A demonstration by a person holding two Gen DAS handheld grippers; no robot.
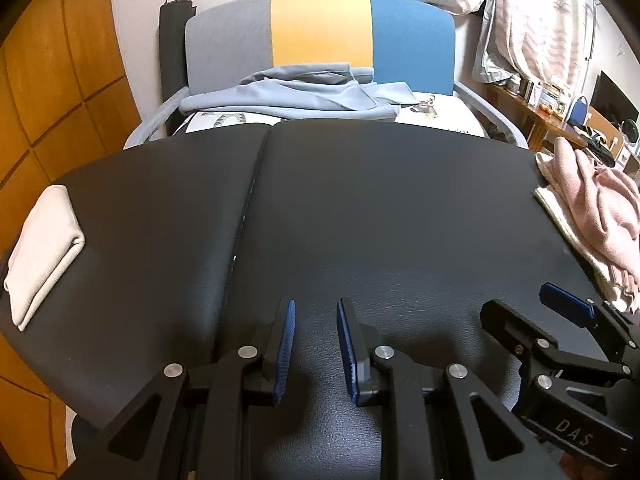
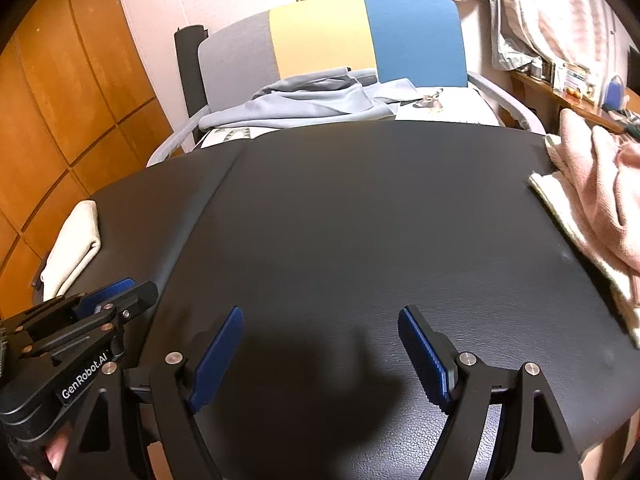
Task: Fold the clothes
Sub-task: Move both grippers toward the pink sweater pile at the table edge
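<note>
A black padded table (image 1: 380, 200) (image 2: 360, 208) fills both views. A folded cream cloth (image 1: 44, 252) (image 2: 76, 240) lies at its left edge. At the right edge a crumpled pink garment (image 1: 596, 208) (image 2: 596, 184) is heaped on a cream towel (image 1: 560, 216) (image 2: 560, 204). A light-blue garment (image 1: 304, 92) (image 2: 312, 100) lies loose on the chair seat beyond the table. My left gripper (image 1: 316, 304) (image 2: 132, 290) hovers over the near middle, open by a narrow gap and holding nothing. My right gripper (image 2: 320, 312) (image 1: 518, 298) is beside it on the right, open wide and empty.
A chair (image 1: 320, 28) with a grey, yellow and blue back stands right behind the table. Wooden panels (image 1: 48, 92) line the left wall. Bedding hangs at the upper right, above a cluttered wooden shelf (image 1: 540, 100). A hand (image 2: 56, 456) grips the left tool.
</note>
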